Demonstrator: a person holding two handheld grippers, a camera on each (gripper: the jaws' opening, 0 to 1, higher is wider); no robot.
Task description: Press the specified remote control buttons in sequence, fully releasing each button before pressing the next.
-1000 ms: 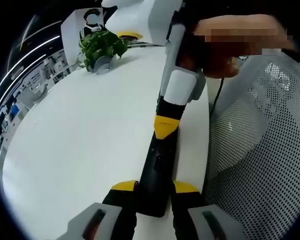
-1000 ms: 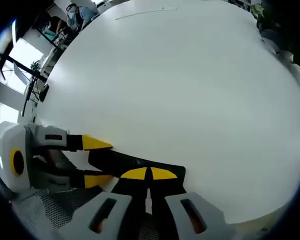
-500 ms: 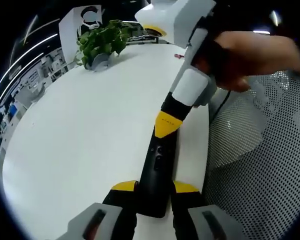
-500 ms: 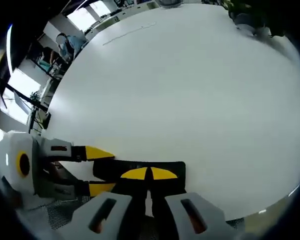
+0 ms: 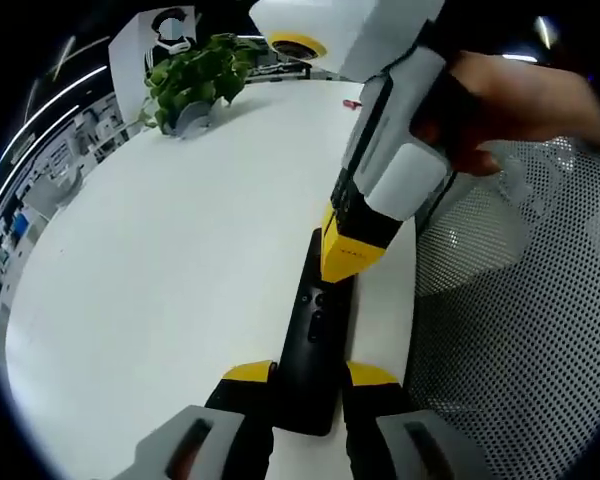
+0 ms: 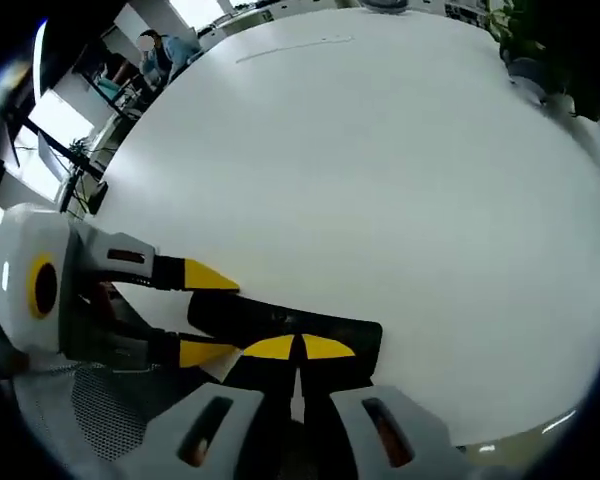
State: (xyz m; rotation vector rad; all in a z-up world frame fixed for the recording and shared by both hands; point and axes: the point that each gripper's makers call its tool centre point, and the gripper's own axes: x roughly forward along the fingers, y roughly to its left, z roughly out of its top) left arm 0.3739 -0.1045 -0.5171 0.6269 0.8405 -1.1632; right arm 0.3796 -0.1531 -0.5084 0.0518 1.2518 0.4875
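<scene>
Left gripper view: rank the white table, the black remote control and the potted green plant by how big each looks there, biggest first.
1. White table, largest by far.
2. Black remote control.
3. Potted green plant, smallest as seen.
The plant stands far from the camera and the remote near it, so this order of those two says little about true size.

bright, even light | soft shadows | fisheye-warped edges | sharp centre

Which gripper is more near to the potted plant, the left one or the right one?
The right gripper: it presses the remote farther up the table, toward the potted plant. The left gripper clamps the remote's near end, farther away.
</scene>
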